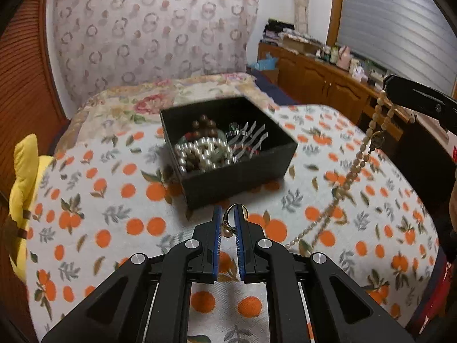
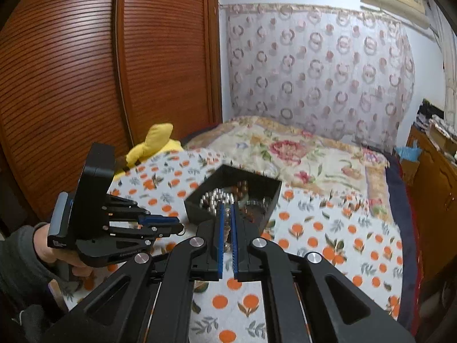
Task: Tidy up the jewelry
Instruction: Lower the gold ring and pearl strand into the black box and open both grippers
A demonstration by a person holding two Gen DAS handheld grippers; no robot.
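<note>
Jewelry fills the black box (image 1: 228,148) on the bed (image 1: 114,200). My left tool (image 1: 227,223) pinches a pearl ring (image 1: 232,218) just short of it; my right tool (image 2: 225,223) grips a bead necklace (image 1: 351,171), lifted so the strand hangs untangled.

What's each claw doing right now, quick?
Left gripper: shut on a ring.
Right gripper: shut on a bead necklace, which hangs down to the blanket.
</note>
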